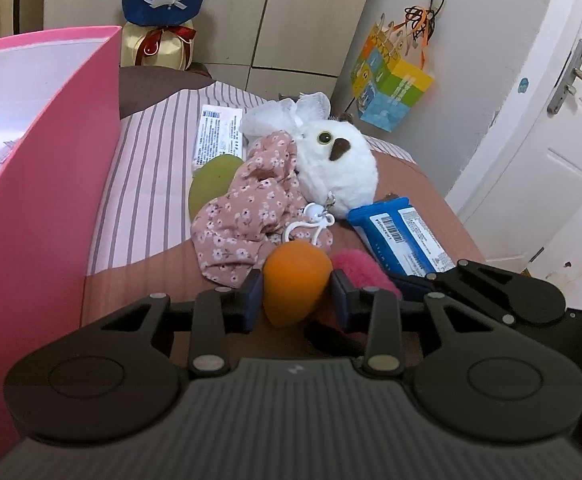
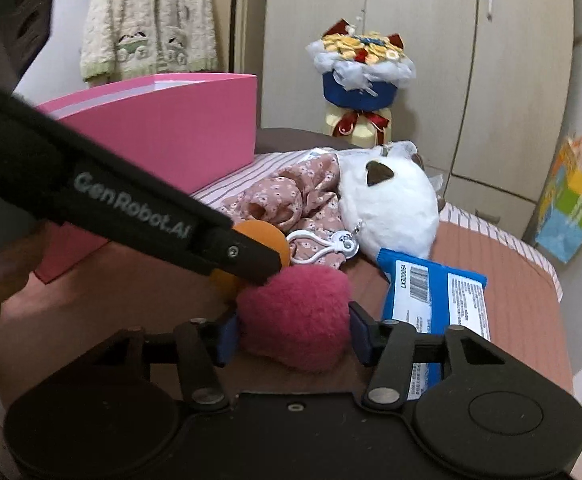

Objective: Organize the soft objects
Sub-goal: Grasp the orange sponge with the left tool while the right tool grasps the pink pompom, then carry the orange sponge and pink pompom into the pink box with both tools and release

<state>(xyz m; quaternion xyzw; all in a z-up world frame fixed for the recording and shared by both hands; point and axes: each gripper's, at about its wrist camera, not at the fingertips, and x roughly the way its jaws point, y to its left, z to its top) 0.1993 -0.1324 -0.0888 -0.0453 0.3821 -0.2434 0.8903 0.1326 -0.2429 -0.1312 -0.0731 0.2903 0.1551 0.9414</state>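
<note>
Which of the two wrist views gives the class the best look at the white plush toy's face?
The left wrist view: the white plush toy faces that camera, showing an eye and a brown patch beside it. The right wrist view catches the toy from another side, with only white fur and one brown patch, no eye.

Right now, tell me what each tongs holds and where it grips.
Left tongs: orange sponge, pinched across its sides. Right tongs: pink fluffy ball, pads at both its sides.
</note>
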